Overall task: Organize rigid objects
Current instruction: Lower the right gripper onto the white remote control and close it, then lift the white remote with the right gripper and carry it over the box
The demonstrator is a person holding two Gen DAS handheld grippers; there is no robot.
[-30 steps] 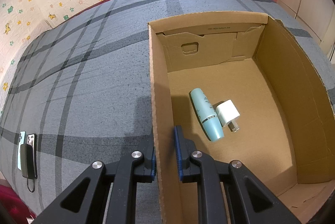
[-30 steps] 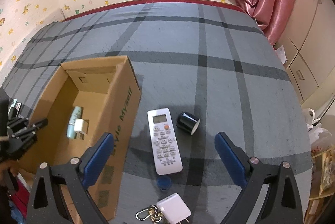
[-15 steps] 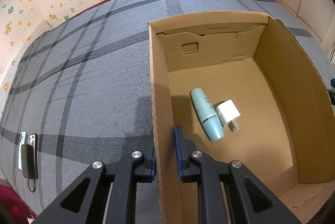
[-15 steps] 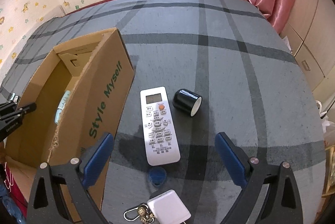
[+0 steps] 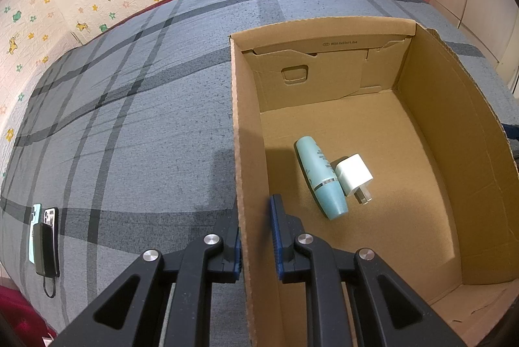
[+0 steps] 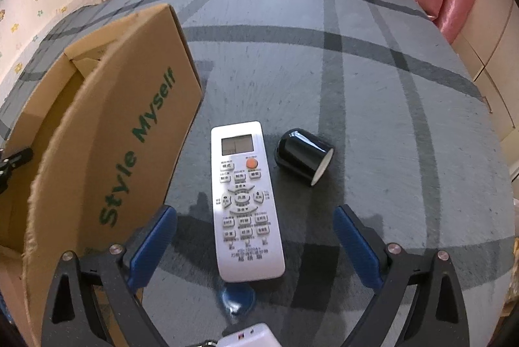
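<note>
Lying lengthwise, display away, remote [image 6: 246, 204] sits between right gripper's [image 6: 254, 244] spread fingers.

My right gripper [image 6: 254, 249] has dropped lower over the bed [image 6: 373, 80], its wide-open fingers now straddling the remote [image 6: 245, 201]. The remote, the black cup [image 6: 303, 157] and the box [image 6: 129, 132] loom larger in my right view.

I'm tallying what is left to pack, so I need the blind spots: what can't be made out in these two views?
- Right wrist view: white object cut off by the bottom edge; cannot be identified.
- Right wrist view: small blue item blurred, partly under the remote.
- Right wrist view: the cardboard box wall hides its contents.
- Left wrist view: remote hidden behind the box's wall.
</note>
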